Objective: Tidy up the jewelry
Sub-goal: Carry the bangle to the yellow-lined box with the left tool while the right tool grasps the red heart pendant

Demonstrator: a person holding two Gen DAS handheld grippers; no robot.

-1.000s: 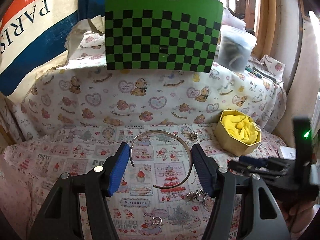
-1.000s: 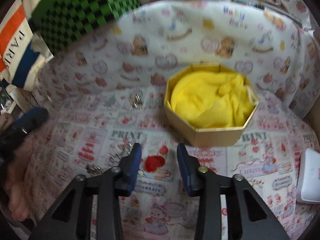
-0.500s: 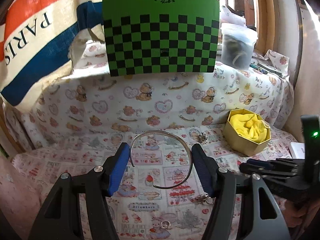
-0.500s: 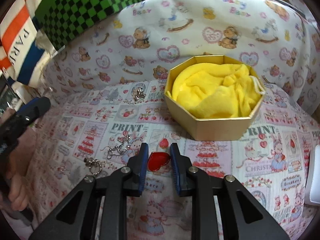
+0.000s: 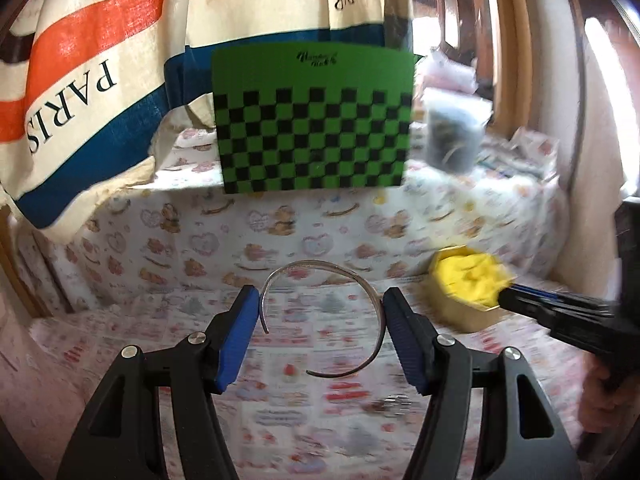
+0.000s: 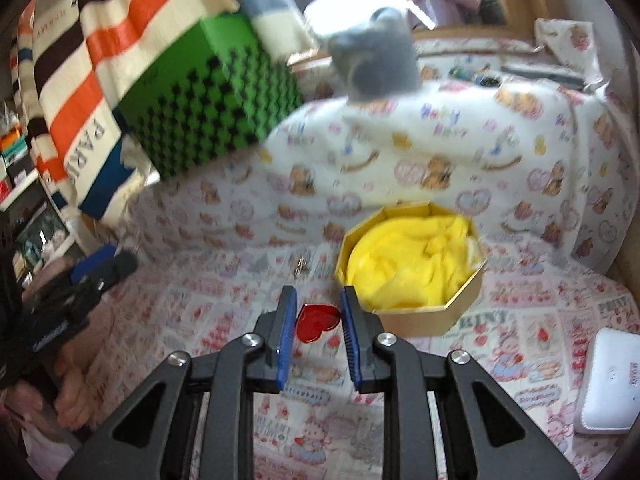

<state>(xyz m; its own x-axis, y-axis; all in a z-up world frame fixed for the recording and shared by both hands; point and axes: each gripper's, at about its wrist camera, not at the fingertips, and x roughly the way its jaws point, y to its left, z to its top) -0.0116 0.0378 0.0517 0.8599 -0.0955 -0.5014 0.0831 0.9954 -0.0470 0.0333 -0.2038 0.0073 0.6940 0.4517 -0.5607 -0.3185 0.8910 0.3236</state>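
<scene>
My left gripper [image 5: 320, 320] is shut on a thin silver open bangle [image 5: 374, 300], held between its blue pads above the printed cloth. My right gripper [image 6: 318, 318] is shut on a red heart-shaped piece [image 6: 318, 322] and holds it just left of the gold octagonal box [image 6: 420, 322] lined with yellow cloth [image 6: 412, 268]. The box also shows in the left wrist view [image 5: 460, 308], to the right, with the right gripper in front of it. A small silver trinket [image 6: 302, 266] lies on the cloth left of the box.
A green and black checkered board [image 5: 314, 120] leans at the back on a raised ledge, with a clear tub [image 5: 454, 136] beside it. A striped PARIS bag [image 5: 80, 92] hangs at left. A white case [image 6: 608, 380] lies at right. A blurred silver chain [image 5: 394, 402] lies on the cloth.
My right gripper has closed on the red heart and lifted it off the cloth. My left gripper has risen with the bangle, so the table looks farther away.
</scene>
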